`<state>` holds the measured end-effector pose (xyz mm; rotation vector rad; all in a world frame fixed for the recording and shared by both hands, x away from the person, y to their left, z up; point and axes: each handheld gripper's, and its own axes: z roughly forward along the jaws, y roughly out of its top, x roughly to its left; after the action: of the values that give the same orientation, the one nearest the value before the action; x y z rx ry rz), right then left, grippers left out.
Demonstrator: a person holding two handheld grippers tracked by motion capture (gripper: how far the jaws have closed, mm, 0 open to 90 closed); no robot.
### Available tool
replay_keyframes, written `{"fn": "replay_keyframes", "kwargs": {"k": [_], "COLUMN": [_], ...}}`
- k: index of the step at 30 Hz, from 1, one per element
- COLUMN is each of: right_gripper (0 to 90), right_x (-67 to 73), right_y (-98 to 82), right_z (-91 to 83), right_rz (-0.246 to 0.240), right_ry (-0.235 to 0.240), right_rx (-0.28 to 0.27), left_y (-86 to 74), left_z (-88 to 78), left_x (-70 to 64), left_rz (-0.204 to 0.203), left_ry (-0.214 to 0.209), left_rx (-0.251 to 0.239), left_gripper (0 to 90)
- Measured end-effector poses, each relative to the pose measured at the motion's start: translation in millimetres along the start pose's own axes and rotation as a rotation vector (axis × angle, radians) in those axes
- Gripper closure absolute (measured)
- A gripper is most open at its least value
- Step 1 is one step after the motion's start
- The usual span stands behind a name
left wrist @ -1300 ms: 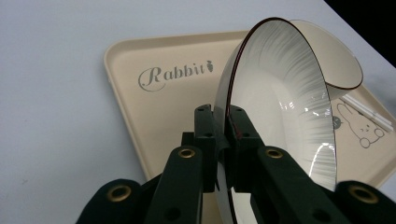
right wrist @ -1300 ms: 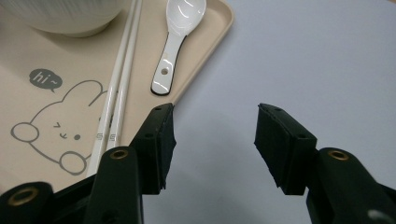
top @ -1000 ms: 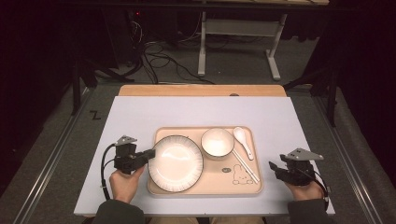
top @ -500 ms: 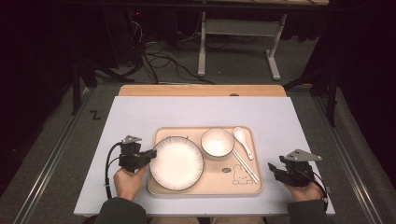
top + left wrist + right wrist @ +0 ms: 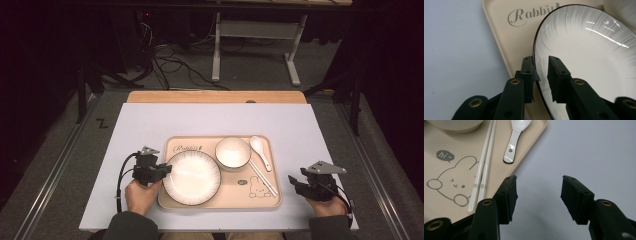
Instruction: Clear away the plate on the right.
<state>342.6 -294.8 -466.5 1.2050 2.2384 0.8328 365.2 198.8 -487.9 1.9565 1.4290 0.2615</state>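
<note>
A white plate (image 5: pixel 192 177) with a dark rim lies on the left half of a beige tray (image 5: pixel 220 140). My left gripper (image 5: pixel 162 170) is at the plate's left edge. In the left gripper view its jaws (image 5: pixel 541 61) straddle the plate's (image 5: pixel 594 57) rim with a small gap, one outside over the tray (image 5: pixel 499 30), one over the plate's face. They have just been opening and do not press on the rim. My right gripper (image 5: pixel 294 181) rests right of the tray, open (image 5: pixel 539 182) over bare table.
On the tray also stand a white bowl (image 5: pixel 232 152), a white spoon (image 5: pixel 260 149) and a pair of white chopsticks (image 5: pixel 262 176). In the right gripper view the chopsticks (image 5: pixel 482 170) and spoon (image 5: pixel 515 137) lie close to its left jaw. A pale mat (image 5: pixel 150 125) covers the table.
The left gripper's jaws have parted at the plate's rim, and the plate has settled slightly nearer on the tray. The right gripper has stayed put.
</note>
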Motion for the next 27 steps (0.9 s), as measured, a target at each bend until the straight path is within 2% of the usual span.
{"fn": "replay_keyframes", "kwargs": {"k": [5,7,12,20,23,27], "right_gripper": [47.0,47.0,47.0,44.9,43.7,43.4], "right_x": [0.1,0.0,-1.4,-10.4,-17.2,-27.8], "right_y": [0.2,0.0,-0.7,-4.3,-8.7,-14.7], "right_z": [0.8,0.6,1.0,4.8,8.9,12.7], "right_rz": [-0.006,-0.007,0.008,0.034,0.05,0.1], "right_ry": [0.006,0.006,0.008,0.019,0.014,0.013], "right_rx": [0.003,0.004,0.003,-0.008,-0.012,-0.01], "left_y": [-1.4,-1.7,-3.8,-13.4,-21.5,-28.3], "left_z": [3.6,0.2,-13.8,-27.4,-31.1,-35.1], "left_x": [-2.0,-3.6,-6.2,1.6,11.1,24.0], "left_rz": [0.038,0.063,0.089,0.117,0.108,0.083], "left_ry": [0.024,0.024,0.037,0.064,0.087,0.11], "left_rx": [0.04,0.019,-0.042,-0.099,-0.117,-0.144], "left_gripper": [63.8,59.1,48.6,42.7,42.9,42.4]}}
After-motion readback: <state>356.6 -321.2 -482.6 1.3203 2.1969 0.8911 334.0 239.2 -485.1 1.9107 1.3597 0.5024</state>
